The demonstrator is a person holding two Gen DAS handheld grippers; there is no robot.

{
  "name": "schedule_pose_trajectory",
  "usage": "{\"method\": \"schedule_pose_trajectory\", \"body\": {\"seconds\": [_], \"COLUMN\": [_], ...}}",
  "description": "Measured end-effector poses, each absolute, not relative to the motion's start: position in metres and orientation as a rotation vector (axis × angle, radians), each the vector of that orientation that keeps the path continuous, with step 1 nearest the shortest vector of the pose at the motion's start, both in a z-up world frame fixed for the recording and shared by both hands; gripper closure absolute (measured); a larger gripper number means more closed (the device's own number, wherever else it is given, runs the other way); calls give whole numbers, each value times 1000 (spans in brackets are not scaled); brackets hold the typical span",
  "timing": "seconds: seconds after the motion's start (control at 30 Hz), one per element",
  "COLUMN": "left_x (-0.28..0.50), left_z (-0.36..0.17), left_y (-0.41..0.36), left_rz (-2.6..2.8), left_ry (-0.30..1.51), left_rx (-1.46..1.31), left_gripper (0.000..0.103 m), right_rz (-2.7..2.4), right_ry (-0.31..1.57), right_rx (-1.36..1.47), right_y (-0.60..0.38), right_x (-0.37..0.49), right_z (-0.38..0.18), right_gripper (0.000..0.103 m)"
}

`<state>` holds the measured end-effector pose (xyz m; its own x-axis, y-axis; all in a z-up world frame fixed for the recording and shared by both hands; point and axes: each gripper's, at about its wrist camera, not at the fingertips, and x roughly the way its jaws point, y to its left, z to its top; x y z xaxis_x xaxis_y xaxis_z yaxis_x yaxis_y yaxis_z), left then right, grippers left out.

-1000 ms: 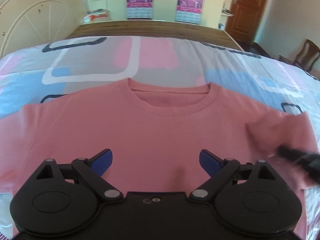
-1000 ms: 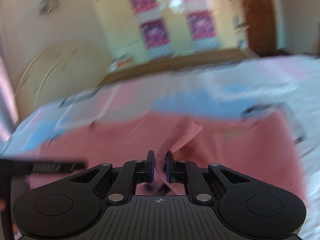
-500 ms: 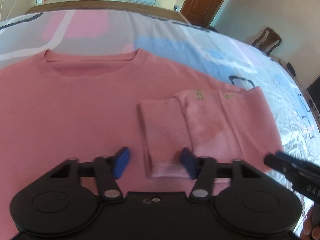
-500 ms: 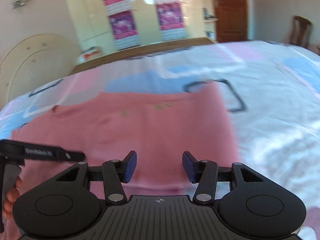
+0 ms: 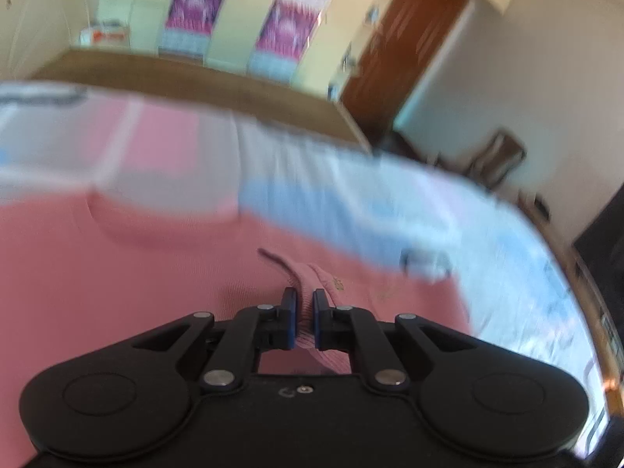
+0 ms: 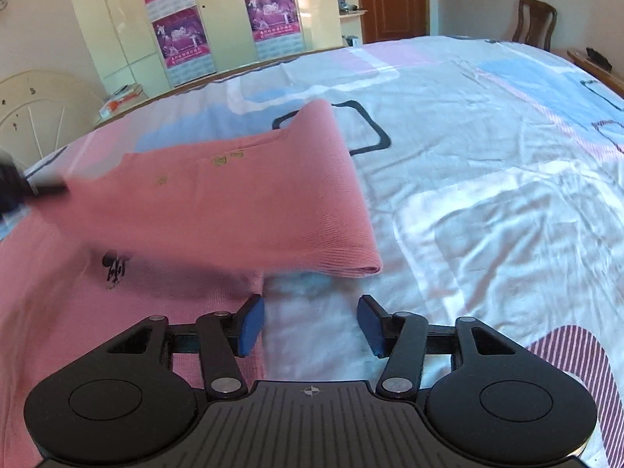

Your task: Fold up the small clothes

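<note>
A pink long-sleeved top [image 5: 128, 284] lies flat on the bed. My left gripper [image 5: 304, 318] is shut on its sleeve cuff [image 5: 312, 277] and lifts it off the body of the top; this view is blurred by motion. In the right wrist view the sleeve [image 6: 249, 195] is folded across the top, with its left end raised and blurred where the left gripper [image 6: 23, 187] holds it. My right gripper [image 6: 310, 323] is open and empty, low over the sheet beside the top's right edge [image 6: 253, 296].
The patterned bedsheet [image 6: 487, 179] in white, blue and pink spreads to the right. A wooden footboard [image 5: 202, 82], wardrobes with posters [image 6: 269, 11], a brown door [image 6: 392, 0] and a chair [image 6: 534, 23] stand beyond the bed.
My left gripper has shut on the sleeve cuff and lifted it. My right gripper, which let go of the sleeve earlier, has moved right to the top's edge and stays open.
</note>
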<state>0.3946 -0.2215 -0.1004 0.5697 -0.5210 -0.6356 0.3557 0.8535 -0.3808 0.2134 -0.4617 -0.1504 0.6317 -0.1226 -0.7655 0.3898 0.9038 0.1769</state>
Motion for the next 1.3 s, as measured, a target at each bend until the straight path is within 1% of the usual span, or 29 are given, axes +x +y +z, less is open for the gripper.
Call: {"method": "schedule_pose_trajectory", "body": {"seconds": [0.07,0.13,0.2,0.27,0.3,0.33,0.37,0.43,0.53,0.6,0.67,0.73,0.77,0.8,0.87,0.9,0.93,1.0,1.07,1.23,1.27,1.3], "left_x": [399,402,405,408,407,406,406,408,407,405,404,402,396,393,387,388,389,392,398,411,413,413], "left_z": [-84,-80,-84,-96,-105,-114,-124,-145,-162,-169,-170,-164,-158,-152,-140,-137,-135,-135,-140,-167,-173,-178], "left_y": [-205,-190,-172,-152,-143,-137,-129,-117,-114,-113,-114,-111,-105,-102,-103,-107,-113,-125,-141,-162,-161,-161], "left_rz": [-490,-447,-387,-327,-292,-258,-224,-184,-166,-162,-158,-127,-105,-95,-106,-128,-147,-183,-212,-231,-224,-213], "left_ry": [763,737,728,766,780,792,814,873,909,922,915,888,861,834,786,781,780,794,811,863,871,883], "left_rx": [-228,-232,-210,-214,-207,-194,-184,-197,-178,-158,-125,-99,-95,-101,-88,-64,-51,-53,-64,-40,-32,-26], "left_gripper": [96,96,96,96,96,96,96,96,96,96,95,88,88,84,84,83,81,81,79,76,75,75], "right_rz": [-287,-272,-255,-252,-248,-247,-243,-228,-256,-257,-243,-212,-206,-202,-202,-203,-204,-205,-194,-166,-170,-186], "right_ry": [831,820,814,820,819,814,818,817,816,836,845,859,859,851,811,794,779,760,754,784,787,789], "right_rx": [338,345,338,320,317,309,299,310,263,291,282,304,312,323,337,333,329,323,343,409,404,394], "right_y": [-458,-454,-448,-441,-439,-438,-437,-436,-436,-443,-443,-446,-448,-450,-453,-455,-458,-464,-471,-486,-487,-489], "right_x": [218,226,235,245,248,250,252,251,245,242,241,235,230,223,217,219,225,244,270,339,351,359], "right_z": [-150,-149,-148,-152,-153,-154,-155,-156,-157,-163,-158,-154,-152,-147,-136,-131,-127,-125,-126,-143,-146,-149], "right_gripper": [45,45,45,46,53,79,90,94,95,95,94,94,94,91,77,57,47,47,48,48,50,60]}}
